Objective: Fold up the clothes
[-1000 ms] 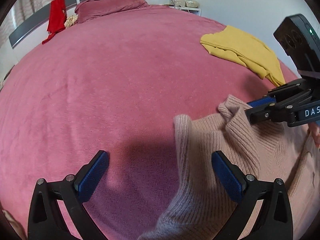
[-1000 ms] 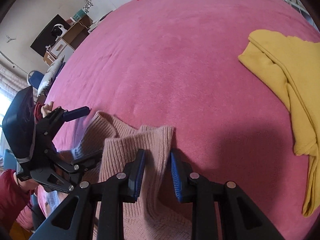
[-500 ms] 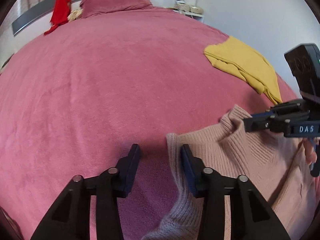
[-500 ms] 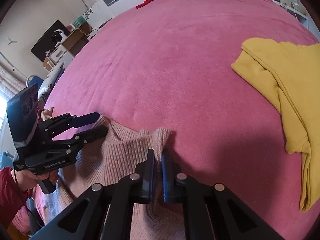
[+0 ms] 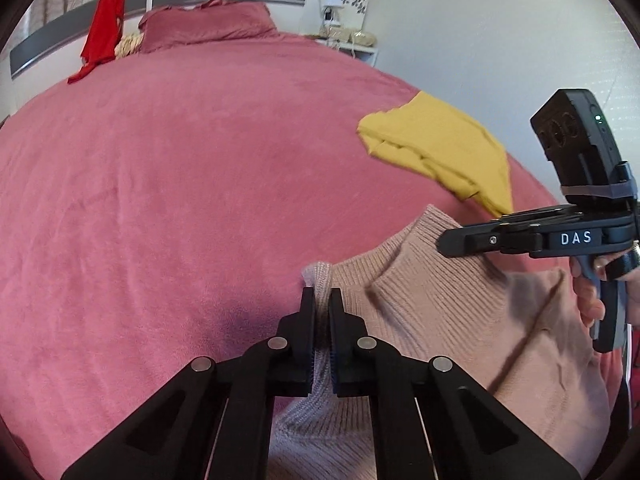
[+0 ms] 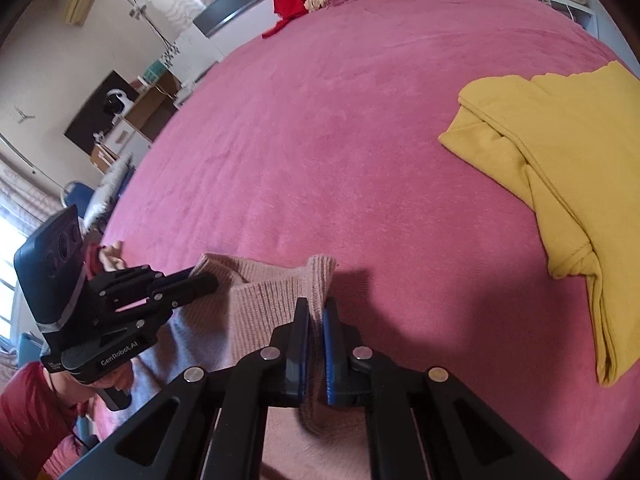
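Both grippers are clamped now vs a sec ago, when the left gripper (image 5: 321,300) stood wide open and the right gripper (image 6: 316,312) was nearly shut. Each pinches a ribbed edge of the pink sweater (image 5: 460,320), cloth squeezed betw. the pads. Sweater lies at the near edge of the bed (image 5: 180,180), its top corners raised by the grips, collar betw. them. Yellow top (image 6: 560,160) sits folded, well apart, off to the right.
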`<action>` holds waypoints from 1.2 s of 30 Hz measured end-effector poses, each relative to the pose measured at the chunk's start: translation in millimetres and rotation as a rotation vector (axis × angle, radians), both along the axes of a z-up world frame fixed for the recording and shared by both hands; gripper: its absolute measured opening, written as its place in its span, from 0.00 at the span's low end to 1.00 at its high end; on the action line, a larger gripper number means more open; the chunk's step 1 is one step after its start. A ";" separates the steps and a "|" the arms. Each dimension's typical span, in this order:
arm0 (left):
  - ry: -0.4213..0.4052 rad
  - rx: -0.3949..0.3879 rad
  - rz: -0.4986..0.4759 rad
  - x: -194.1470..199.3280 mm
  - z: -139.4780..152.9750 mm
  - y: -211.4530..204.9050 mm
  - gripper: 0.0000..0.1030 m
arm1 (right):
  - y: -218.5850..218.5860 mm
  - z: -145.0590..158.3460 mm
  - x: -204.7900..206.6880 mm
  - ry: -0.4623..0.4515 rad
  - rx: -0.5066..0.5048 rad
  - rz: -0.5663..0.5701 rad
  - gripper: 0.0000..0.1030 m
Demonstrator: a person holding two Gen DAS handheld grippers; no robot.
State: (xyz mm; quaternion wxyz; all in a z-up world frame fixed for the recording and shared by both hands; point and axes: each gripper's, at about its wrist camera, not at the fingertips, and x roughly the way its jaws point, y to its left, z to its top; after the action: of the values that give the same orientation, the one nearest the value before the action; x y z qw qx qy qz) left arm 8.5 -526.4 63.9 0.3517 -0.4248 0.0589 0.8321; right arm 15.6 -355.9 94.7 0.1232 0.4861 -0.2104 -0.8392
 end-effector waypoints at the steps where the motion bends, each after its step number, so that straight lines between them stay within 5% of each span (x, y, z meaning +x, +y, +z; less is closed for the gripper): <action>1: 0.010 0.007 0.000 3.2 5.6 -3.4 0.05 | -0.1 3.2 1.9 0.008 -0.008 -0.001 0.05; 11: 0.109 0.118 -0.055 84.4 47.1 -54.9 0.05 | -22.0 43.9 94.1 0.137 0.029 0.120 0.04; 22: 0.107 0.110 -0.050 186.8 -2.0 -78.1 0.05 | -56.0 0.9 181.7 0.154 0.103 0.173 0.06; 26: 0.066 0.070 -0.043 213.4 -20.9 -85.6 0.06 | -68.2 -15.9 200.7 0.098 0.205 0.197 0.19; 31: 0.016 0.019 -0.045 247.3 -31.2 -110.4 0.06 | -48.2 -22.3 231.7 0.018 0.245 0.108 0.19; 36: 0.132 0.075 0.131 244.0 4.5 -123.8 0.06 | -39.9 8.0 237.5 0.121 0.220 -0.028 0.22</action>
State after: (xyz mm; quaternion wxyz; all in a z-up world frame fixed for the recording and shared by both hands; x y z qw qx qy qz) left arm 252.5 -650.3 68.5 0.3074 -0.3584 0.0229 0.8812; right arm 253.1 -395.7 102.6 0.0697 0.4424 -0.1159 -0.8866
